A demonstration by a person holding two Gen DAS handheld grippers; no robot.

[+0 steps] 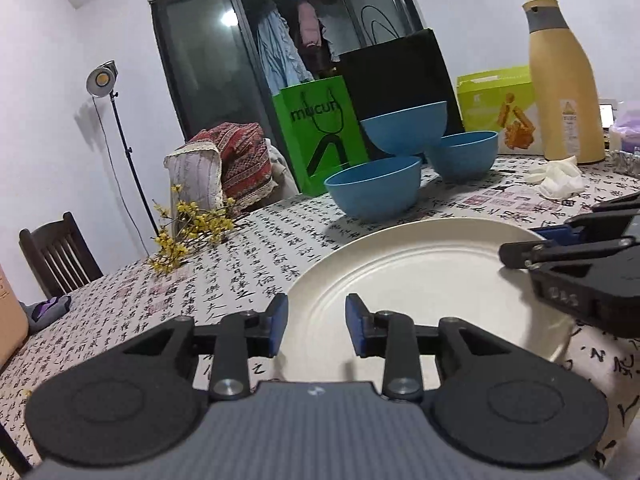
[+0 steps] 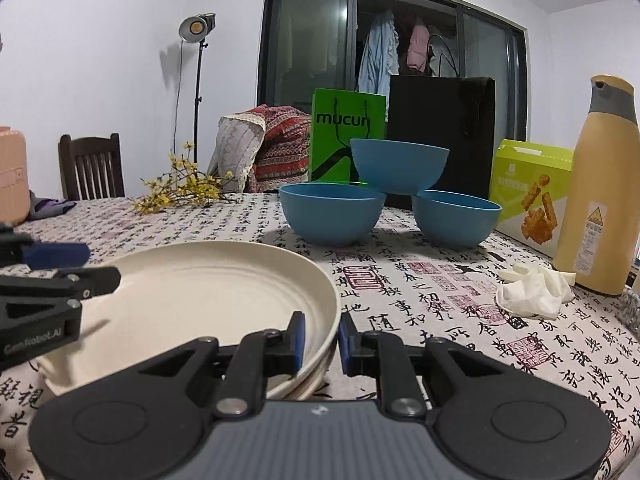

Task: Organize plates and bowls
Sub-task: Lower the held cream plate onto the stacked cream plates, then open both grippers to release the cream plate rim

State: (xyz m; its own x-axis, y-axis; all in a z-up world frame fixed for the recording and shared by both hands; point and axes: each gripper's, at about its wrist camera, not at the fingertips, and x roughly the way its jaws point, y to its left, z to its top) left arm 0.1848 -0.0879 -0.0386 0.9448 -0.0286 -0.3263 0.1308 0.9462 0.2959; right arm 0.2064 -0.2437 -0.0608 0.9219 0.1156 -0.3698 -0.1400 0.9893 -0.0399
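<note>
While stacked, three bowls face two plates.

Your left gripper, a black two-finger tool with blue pads, points slightly downward with its jaws parted and nothing pressed between the pads; its left pad stands off to the side while the right pad hangs apart from it. Your right gripper, of the same black build with blue pads, tilts slightly downward too, its jaws drawn in narrowly and clamped on the rim of the cream round plate.
</note>
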